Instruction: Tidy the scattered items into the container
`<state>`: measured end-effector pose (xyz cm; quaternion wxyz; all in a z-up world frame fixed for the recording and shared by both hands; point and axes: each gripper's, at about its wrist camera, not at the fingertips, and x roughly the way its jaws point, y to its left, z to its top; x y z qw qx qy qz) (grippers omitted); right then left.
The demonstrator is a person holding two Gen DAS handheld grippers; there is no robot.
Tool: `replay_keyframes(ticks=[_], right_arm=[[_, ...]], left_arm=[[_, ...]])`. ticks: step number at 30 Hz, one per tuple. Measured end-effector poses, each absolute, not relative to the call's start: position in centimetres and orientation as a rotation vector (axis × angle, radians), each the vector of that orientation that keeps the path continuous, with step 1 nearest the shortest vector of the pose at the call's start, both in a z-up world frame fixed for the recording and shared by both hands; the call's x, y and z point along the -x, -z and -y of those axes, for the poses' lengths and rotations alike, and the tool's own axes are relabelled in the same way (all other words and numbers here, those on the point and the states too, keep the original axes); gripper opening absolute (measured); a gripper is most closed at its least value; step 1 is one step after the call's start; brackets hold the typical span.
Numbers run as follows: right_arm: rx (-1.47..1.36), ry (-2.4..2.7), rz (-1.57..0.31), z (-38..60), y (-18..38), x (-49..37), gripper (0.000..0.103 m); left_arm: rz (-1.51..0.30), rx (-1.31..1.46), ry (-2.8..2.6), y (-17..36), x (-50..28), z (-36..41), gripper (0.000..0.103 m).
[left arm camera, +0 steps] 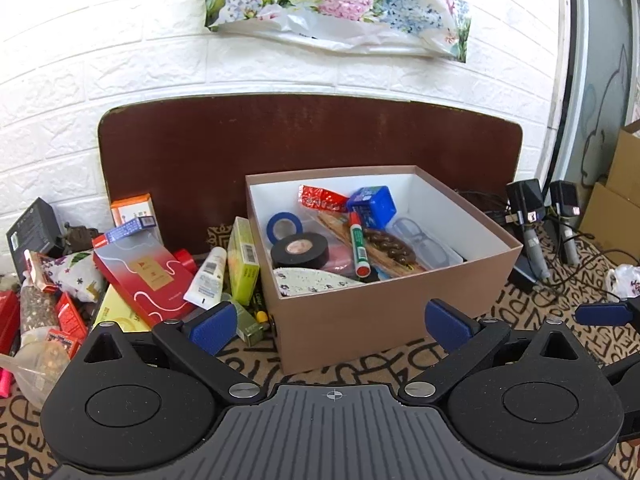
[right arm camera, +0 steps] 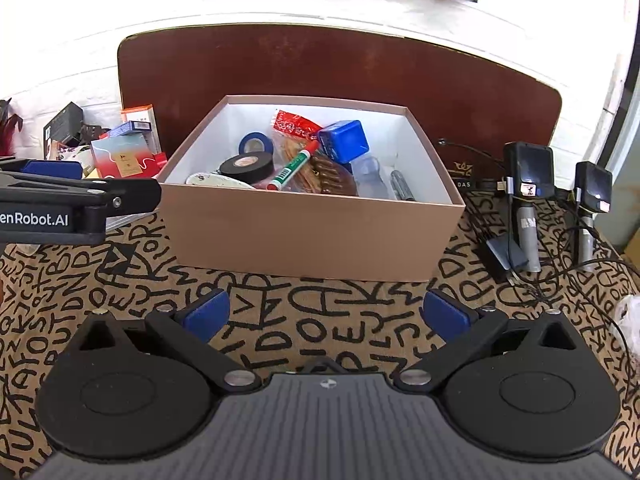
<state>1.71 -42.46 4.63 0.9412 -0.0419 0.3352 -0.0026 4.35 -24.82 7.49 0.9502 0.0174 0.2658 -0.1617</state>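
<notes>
While both our left hand-held gripper [left arm camera: 332,322] and right hand-held gripper [right arm camera: 326,314] hang apart and empty, the box [left arm camera: 384,312] sits half-filled; reaching left, we risk toppling the leaning pile [left arm camera: 144,276] against it.

Wall: white embossed brick panels [left arm camera: 120,52] behind everything.
Hanging on wall: a floral plastic sheet [left arm camera: 340,4] with pink, blue and green blooms, its lower edge crumpled.
Board: a dark brown wooden panel [left arm camera: 280,136] with rounded corners, leaning upright against the wall.
Counter: covered by a tan cloth [right arm camera: 304,312] printed with black letters.
Right side: a grey-blue glass door [left arm camera: 600,92] with a line drawing; cardboard cartons [left arm camera: 620,200] below it.
Light: bright, even, daylight-like.
</notes>
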Motion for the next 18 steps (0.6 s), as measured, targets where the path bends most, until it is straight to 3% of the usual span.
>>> replay_keyframes(ticks=[18], right_arm=[[0.086, -0.001, -0.737, 42.6, -2.9, -3.2, 0.102]], left_arm=[[-0.581, -0.041, 0.309, -6.3, -5.8, 25.2, 0.103]])
